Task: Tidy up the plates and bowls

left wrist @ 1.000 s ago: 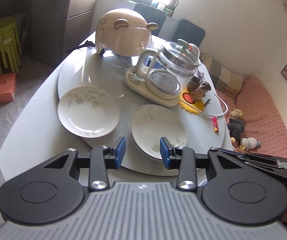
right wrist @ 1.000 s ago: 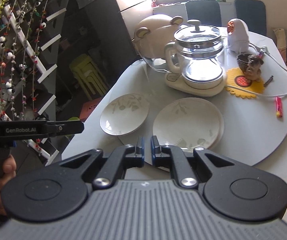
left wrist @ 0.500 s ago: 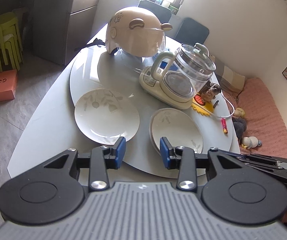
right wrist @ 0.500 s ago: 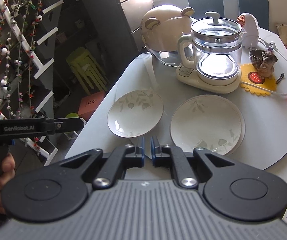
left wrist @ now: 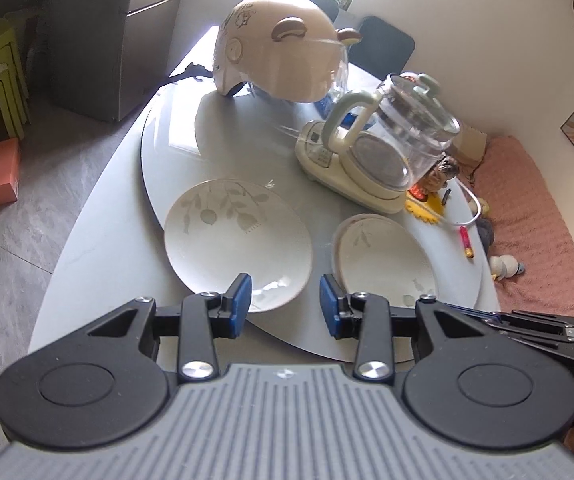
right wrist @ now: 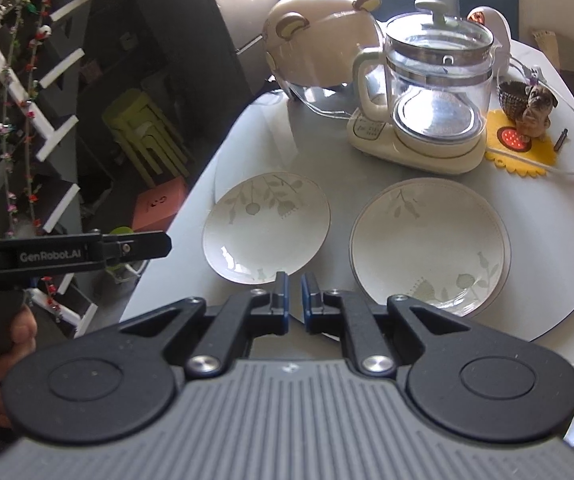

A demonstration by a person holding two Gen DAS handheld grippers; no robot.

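On the table (left wrist: pixel 99 248), the left plate (left wrist: pixel 239 244) lies just beyond the left claw (left wrist: pixel 285 306).

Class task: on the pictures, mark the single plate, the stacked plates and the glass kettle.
single plate (left wrist: pixel 239 240): left wrist view, bare centre of the plate.
stacked plates (right wrist: pixel 429 240): right wrist view, middle of the top plate.
glass kettle (right wrist: pixel 439 92): right wrist view, clear glass body.

Ahead of both sets of jaws the desk (right wrist: pixel 327 152) lies open around two plates, the left plate (right wrist: pixel 267 228) and right plate (right wrist: pixel 429 246), with a bare strip between. Beyond them the glass kettle (right wrist: pixel 435 92) and helmet (right wrist: pixel 319 40) block the way.
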